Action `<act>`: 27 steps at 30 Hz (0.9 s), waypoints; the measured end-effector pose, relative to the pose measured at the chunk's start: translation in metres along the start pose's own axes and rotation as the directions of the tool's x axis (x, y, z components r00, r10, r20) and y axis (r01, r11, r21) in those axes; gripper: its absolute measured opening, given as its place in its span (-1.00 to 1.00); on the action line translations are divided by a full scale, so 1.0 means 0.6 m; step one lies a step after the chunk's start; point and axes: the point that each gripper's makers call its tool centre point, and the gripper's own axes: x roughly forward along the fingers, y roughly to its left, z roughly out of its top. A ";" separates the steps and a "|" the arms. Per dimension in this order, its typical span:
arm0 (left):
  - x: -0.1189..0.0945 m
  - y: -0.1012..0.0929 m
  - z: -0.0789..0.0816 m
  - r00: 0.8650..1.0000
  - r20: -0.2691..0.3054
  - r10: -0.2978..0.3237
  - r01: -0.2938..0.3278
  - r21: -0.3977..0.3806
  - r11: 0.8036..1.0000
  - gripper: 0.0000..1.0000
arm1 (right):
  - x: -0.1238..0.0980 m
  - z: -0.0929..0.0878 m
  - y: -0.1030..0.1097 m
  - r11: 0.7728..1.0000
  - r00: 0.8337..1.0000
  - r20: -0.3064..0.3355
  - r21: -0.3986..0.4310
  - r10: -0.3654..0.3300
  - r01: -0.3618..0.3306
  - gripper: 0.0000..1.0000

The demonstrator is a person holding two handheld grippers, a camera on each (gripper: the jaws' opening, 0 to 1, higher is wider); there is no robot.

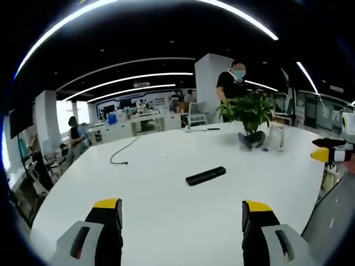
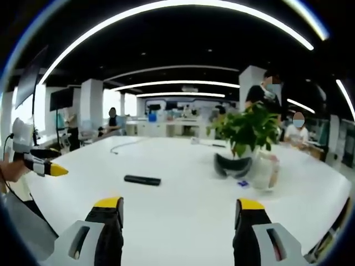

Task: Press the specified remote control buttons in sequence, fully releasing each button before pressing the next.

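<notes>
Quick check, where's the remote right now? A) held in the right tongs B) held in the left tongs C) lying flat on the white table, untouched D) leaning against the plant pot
C: the remote lies flat on the white table, ahead of the open left tongs and right tongs, well apart from the potted plant.

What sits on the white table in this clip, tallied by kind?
Black remote control: 1
Potted plant: 1
Clear jar: 1
Black cable: 1
Small blue item beside the pot: 1
Total: 5
</notes>
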 end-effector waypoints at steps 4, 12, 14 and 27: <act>0.020 -0.007 0.015 0.999 -0.002 -0.033 0.033 0.031 0.999 0.82 | 0.000 -0.002 0.001 1.000 1.000 -0.007 -0.004 -0.001 0.001 0.62; 0.065 -0.018 0.044 0.996 -0.035 -0.084 0.088 0.150 0.985 0.75 | 0.002 -0.007 0.004 1.000 1.000 -0.023 -0.013 0.003 -0.004 0.60; 0.076 -0.022 0.052 0.994 -0.039 -0.101 0.106 0.180 0.978 0.75 | 0.002 -0.008 0.006 1.000 1.000 -0.026 -0.016 0.006 -0.006 0.60; 0.162 -0.035 0.065 0.969 -0.143 -0.200 0.232 0.261 0.937 0.62 | 0.002 -0.010 0.006 1.000 0.999 -0.037 -0.018 0.003 -0.004 0.56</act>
